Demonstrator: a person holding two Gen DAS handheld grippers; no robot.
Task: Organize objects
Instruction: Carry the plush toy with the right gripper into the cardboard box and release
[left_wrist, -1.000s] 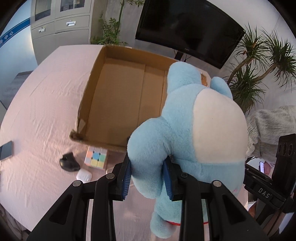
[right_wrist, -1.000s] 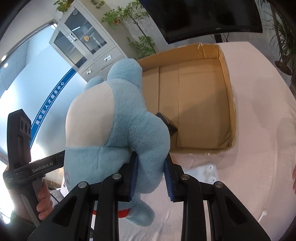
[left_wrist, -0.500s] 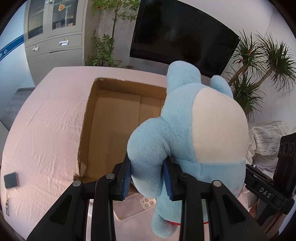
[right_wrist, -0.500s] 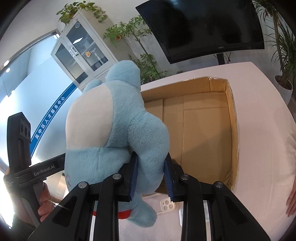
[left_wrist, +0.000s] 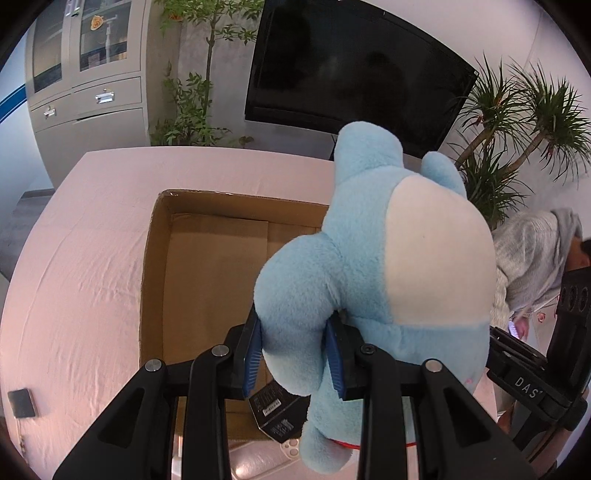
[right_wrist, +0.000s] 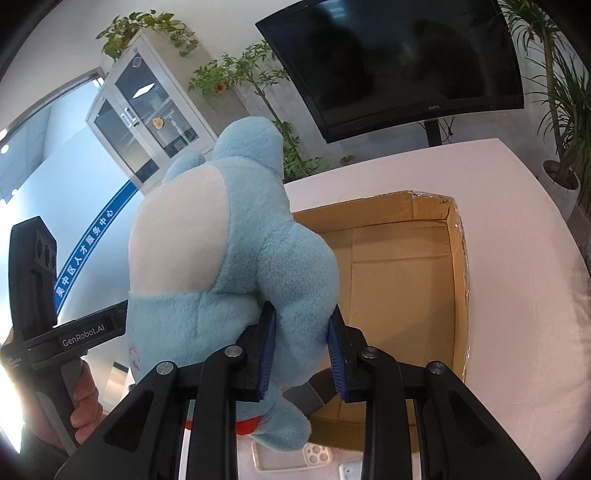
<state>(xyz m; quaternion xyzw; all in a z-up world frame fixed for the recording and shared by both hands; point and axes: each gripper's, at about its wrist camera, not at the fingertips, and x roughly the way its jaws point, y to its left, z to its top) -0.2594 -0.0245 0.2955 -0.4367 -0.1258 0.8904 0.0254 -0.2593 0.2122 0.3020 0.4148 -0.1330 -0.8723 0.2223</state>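
From the left wrist view, the left gripper (left_wrist: 293, 352) clamps one arm of the blue plush toy (left_wrist: 373, 258), held above the cardboard box (left_wrist: 155, 258); a black item (left_wrist: 277, 413) lies inside.

From the right wrist view, the right gripper (right_wrist: 301, 354) grips the other arm. Toy not yet deposited; phone case (right_wrist: 291, 456) remains outside.

The cardboard box (left_wrist: 155, 280) sits on the table (left_wrist: 74, 258); the plush toy (left_wrist: 369, 266) hangs above the box's near edge, a phone case (right_wrist: 314, 456) just before it.
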